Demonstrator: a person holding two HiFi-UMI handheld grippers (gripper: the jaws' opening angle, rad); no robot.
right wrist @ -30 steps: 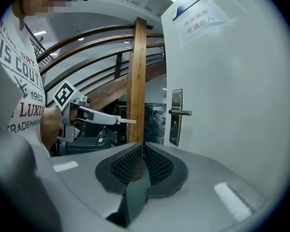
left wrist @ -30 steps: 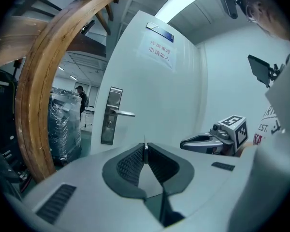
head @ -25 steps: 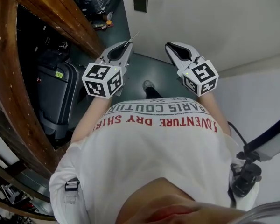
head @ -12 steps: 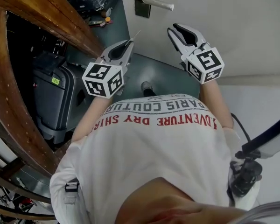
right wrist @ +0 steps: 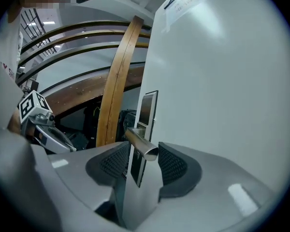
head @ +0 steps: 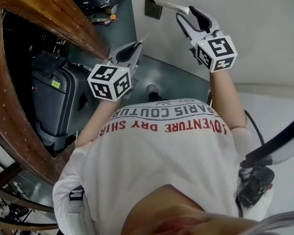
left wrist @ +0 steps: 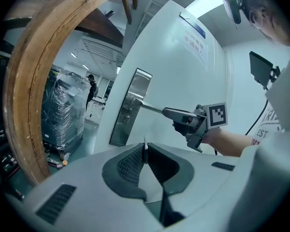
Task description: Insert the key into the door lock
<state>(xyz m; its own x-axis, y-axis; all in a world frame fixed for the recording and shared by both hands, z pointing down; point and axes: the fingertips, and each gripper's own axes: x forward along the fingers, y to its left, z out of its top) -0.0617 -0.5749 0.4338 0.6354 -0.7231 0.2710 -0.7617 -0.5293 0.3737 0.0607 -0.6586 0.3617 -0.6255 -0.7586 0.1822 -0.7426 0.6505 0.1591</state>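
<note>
Key [left wrist: 144, 146] pinched in left claw [left wrist: 145, 156] — lock [left wrist: 127, 120] ahead.

The only print I can read from here is on the person's T-shirt [head: 161, 151], upside down in the head view. Across the chest a grey line [head: 167, 112] gives "PARIS COUTUR…", its end lost in a fold. The red line [head: 162, 127] beside it, nearer the camera, gives "ADVENTURE DRY SHIR…". In the left gripper view a scrap of shirt print [left wrist: 273, 129] shows "EST". A notice [left wrist: 193, 36] near the door's [left wrist: 183, 86] top edge and a green sticker [head: 55, 83] on the suitcase [head: 59, 111] are too small for me to read.
</note>
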